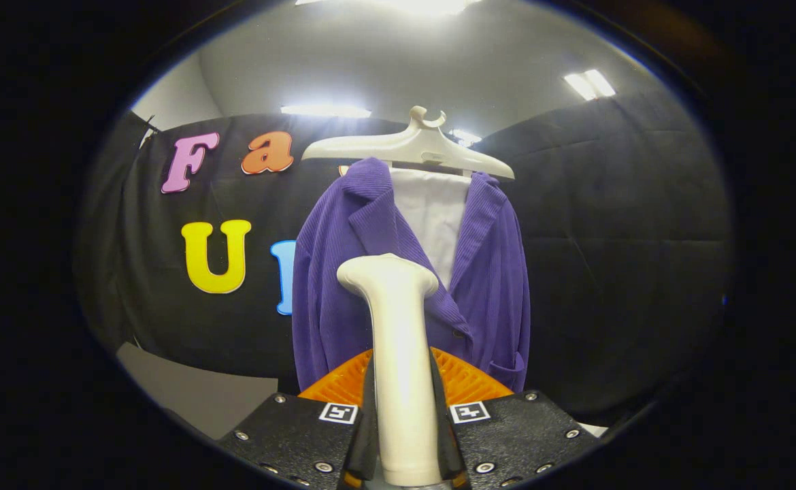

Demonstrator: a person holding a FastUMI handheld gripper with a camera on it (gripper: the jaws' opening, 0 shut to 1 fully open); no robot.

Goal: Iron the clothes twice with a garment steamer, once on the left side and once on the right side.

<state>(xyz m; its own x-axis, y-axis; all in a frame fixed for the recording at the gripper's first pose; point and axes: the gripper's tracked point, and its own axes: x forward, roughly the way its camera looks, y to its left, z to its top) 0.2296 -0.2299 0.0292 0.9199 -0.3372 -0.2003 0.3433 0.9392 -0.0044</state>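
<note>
A purple corduroy jacket (493,272) hangs on a white hanger (408,146) in front of the black cloth wall, with a white shirt panel (432,211) showing between its lapels. My gripper (403,435) is shut on the cream handle of the garment steamer (398,354), which stands upright between the fingers. The steamer's head (388,272) points at the jacket's front, near the lapel crossing. I cannot tell whether the head touches the cloth. The steamer hides the jacket's middle lower part.
The black cloth wall (616,224) runs behind and to both sides of the jacket. A grey floor patch (187,391) shows low on the left. Ceiling lights (588,83) glow overhead.
</note>
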